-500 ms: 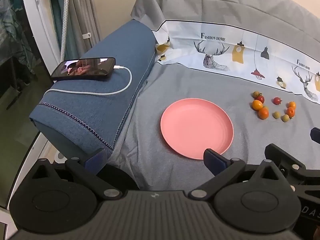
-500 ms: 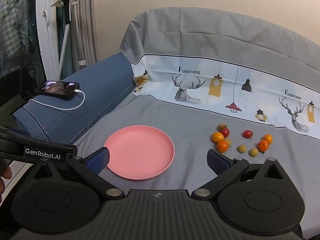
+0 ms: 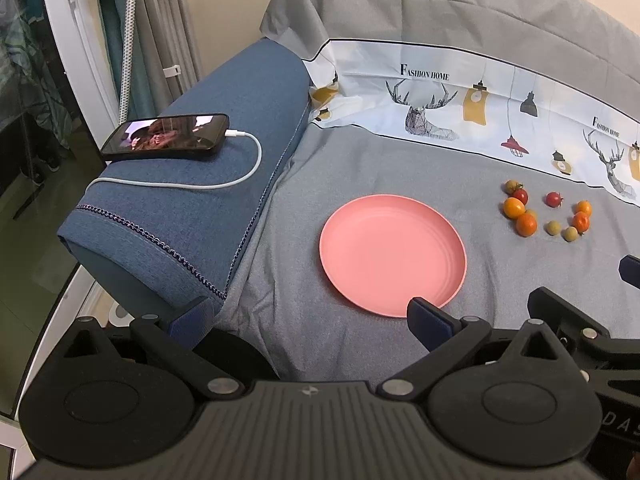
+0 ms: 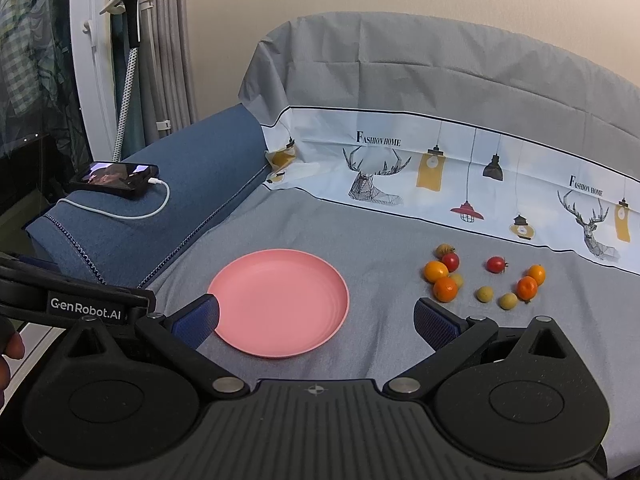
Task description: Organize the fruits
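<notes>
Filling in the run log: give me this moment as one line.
stage: start | left tongs: open, holding nothing | right tongs: open, holding nothing | plate: bare | small fruits: on cloth, right of plate

Home living room: covered sofa (image 4: pixel 440 80), charging phone (image 4: pixel 114 179) on armrest, curtains (image 4: pixel 168 40).

We note the left gripper (image 3: pixel 310 320): matte black plastic body, ribbed grey centre panel bearing a small cross-shaped mark, two round black discs at either side. Black linkage arms are pinned with silver screws (image 3: pixel 221 385) and end in dark blue textured pads (image 3: pixel 430 318). The right gripper (image 4: pixel 316 320) is built alike. In the right wrist view, the left unit's side carries white "GenRobot.AI" lettering (image 4: pixel 85 303); bare skin of a fingertip (image 4: pixel 11 349) shows beside it.
</notes>
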`<control>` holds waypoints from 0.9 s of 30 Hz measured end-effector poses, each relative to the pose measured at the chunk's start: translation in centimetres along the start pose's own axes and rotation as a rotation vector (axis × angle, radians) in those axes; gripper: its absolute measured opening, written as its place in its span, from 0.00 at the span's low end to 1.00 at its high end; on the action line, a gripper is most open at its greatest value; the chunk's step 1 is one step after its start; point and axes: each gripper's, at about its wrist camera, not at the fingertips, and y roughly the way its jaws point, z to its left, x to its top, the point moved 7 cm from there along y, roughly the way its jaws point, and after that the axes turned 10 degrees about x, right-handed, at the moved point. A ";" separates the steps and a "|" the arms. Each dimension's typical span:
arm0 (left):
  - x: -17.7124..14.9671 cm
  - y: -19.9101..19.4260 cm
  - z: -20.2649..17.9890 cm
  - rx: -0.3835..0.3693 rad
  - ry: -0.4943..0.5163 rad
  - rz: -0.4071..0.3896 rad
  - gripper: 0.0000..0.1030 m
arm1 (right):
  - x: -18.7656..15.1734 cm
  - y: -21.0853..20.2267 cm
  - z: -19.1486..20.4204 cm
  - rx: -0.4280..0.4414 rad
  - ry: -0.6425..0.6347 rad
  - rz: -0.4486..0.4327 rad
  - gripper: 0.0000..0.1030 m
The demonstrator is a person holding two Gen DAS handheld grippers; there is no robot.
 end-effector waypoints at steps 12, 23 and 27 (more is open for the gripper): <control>0.0 0.0 -0.1 0.002 0.002 -0.006 1.00 | -0.1 -0.2 0.2 0.001 0.003 -0.002 0.99; -0.1 0.1 -0.1 0.005 0.007 0.000 1.00 | -0.1 -0.1 0.2 0.007 0.013 -0.002 0.99; -0.1 0.1 -0.1 0.006 0.009 -0.006 1.00 | -0.2 0.0 0.2 0.009 0.016 -0.003 0.99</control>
